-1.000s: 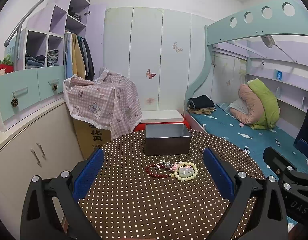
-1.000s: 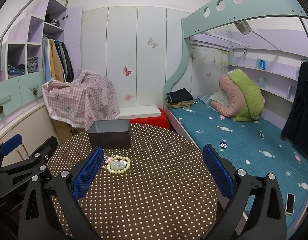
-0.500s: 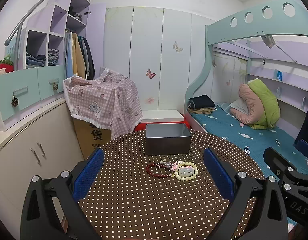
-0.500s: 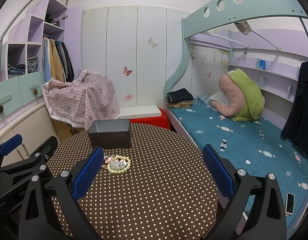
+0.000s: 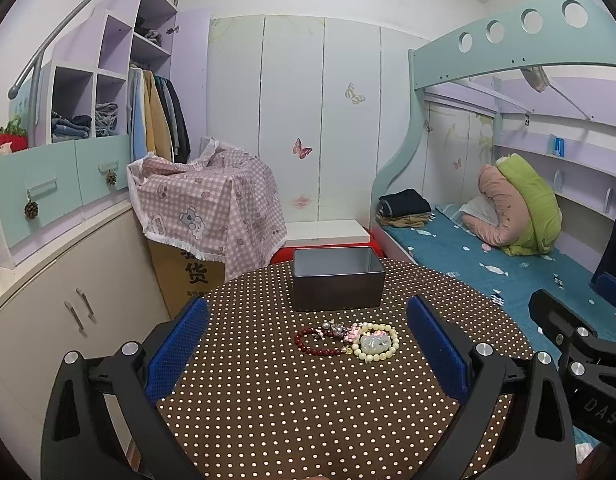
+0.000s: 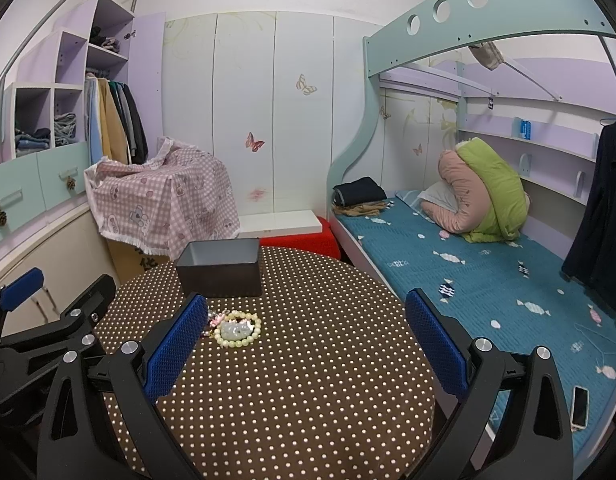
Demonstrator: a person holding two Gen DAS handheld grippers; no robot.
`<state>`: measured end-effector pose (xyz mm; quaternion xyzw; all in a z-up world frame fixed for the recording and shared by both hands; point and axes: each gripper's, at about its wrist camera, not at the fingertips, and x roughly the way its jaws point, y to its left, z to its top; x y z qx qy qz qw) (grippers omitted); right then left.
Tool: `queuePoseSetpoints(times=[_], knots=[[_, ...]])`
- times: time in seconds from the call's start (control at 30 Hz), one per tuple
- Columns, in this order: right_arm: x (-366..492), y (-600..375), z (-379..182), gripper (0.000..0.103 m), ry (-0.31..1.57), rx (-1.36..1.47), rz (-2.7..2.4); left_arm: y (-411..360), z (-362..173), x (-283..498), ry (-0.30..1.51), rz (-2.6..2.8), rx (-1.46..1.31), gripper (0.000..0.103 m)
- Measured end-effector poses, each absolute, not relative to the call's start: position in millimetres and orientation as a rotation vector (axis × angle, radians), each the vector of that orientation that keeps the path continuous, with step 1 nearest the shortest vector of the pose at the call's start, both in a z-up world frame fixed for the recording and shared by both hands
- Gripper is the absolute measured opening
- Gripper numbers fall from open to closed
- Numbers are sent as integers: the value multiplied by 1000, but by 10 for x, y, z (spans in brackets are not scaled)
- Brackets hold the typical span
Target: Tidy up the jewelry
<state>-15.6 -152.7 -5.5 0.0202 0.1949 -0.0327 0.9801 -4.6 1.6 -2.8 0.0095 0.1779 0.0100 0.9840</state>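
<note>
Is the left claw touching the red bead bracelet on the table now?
Apart. In the left wrist view the left claw stands open, its blue pads wide on both sides of the red bead bracelet, with bare dotted tablecloth showing between each pad and the beads.

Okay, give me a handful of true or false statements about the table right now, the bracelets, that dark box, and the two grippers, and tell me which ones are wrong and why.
1. The dark rectangular metal box stands open-topped on the brown polka-dot round table. True.
2. The dark red bead bracelet already lies inside the box. False: it lies on the table in front of the box.
3. The pale cream bead bracelet lies to the right of the red one. True.
4. The left gripper is shut on a bracelet. False: its jaws stand wide apart, holding nothing.
5. The right gripper is open and holds nothing. True.
</note>
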Motion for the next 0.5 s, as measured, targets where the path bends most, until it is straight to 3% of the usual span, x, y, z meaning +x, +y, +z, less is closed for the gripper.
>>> queuePoseSetpoints(times=[0.5], knots=[[-41, -1494, -24, 96, 425, 17, -99, 131, -161, 116, 460, 63, 98, 96]])
